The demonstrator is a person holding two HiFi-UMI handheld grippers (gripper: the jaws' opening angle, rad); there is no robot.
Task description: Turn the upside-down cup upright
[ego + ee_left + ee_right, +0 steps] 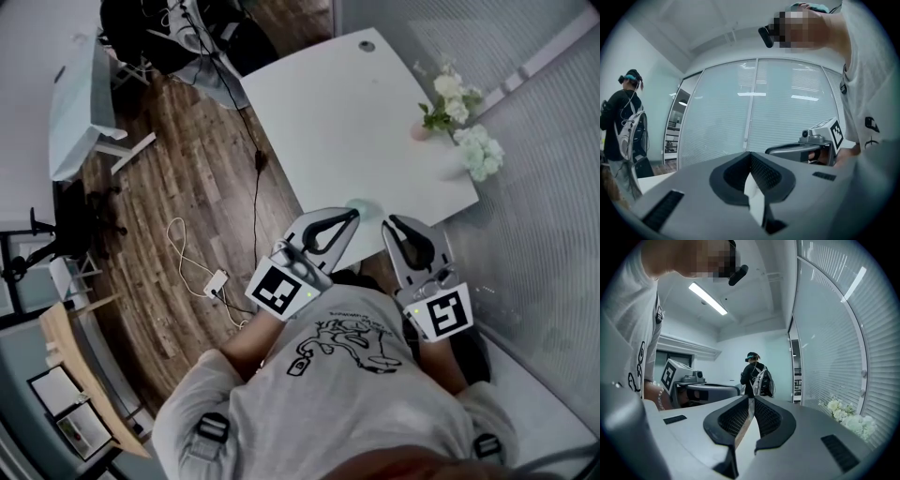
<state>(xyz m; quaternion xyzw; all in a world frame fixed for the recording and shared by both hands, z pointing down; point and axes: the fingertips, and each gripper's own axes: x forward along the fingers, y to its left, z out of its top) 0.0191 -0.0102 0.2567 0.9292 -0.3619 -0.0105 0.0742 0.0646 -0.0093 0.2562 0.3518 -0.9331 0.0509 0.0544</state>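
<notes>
In the head view a pale green cup (362,207) stands on the white table (337,122) close to its near edge; its top and bottom cannot be told apart. My left gripper (352,216) is shut and empty, its tip just left of the cup. My right gripper (390,222) is also shut and empty, its tip just right of the cup. Both are held near my chest. The left gripper view shows its jaws (750,155) closed and the right gripper (806,149) beside them. The right gripper view shows closed jaws (750,399) and the left gripper (696,386). Neither gripper view shows the cup.
White flowers (461,120) in a small pink vase (421,133) stand at the table's right edge, next to a blinded glass wall (544,187). A black cable (255,169) and a white adapter (216,281) lie on the wooden floor. Another person (757,373) stands across the room.
</notes>
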